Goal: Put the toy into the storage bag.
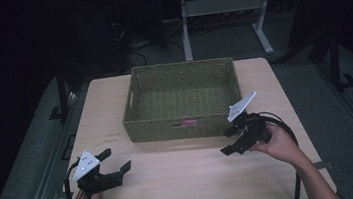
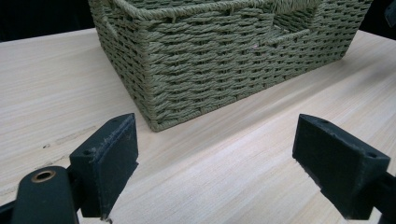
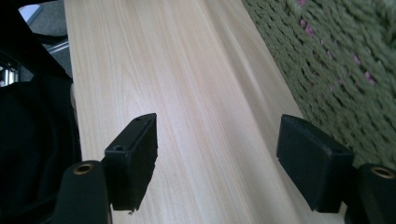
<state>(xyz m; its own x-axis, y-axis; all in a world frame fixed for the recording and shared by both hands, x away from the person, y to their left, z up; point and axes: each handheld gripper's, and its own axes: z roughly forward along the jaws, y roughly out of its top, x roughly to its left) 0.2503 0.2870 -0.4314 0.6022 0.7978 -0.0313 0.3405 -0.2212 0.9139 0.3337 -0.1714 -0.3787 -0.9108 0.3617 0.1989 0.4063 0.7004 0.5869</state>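
One light wooden table [image 1: 183, 179] carries everything here, its pale top running from the near edge by the person to a far edge that borders dark floor and the legs of other furniture. On it stands one green woven basket [image 1: 185, 123], rectangular, set toward the far half and roughly centred between the side edges; a small pink tag [image 1: 189, 123] sits on its near wall. Bare table shows on both sides of the basket and in a broad strip along the near edge.

There are two grippers, one in each hand. The left gripper [image 1: 116, 161] is at the near left corner of the table, well apart from the basket, its jaws spread wide with nothing between them; the left gripper view looks between them across bare wood at the basket's [image 2: 224, 60] near corner. The right gripper [image 1: 229, 141] is just in front of the basket's near right corner, tilted, jaws likewise spread and empty; the right gripper view shows wood grain between them and the woven wall [image 3: 336, 70] close beside the right-hand jaw.
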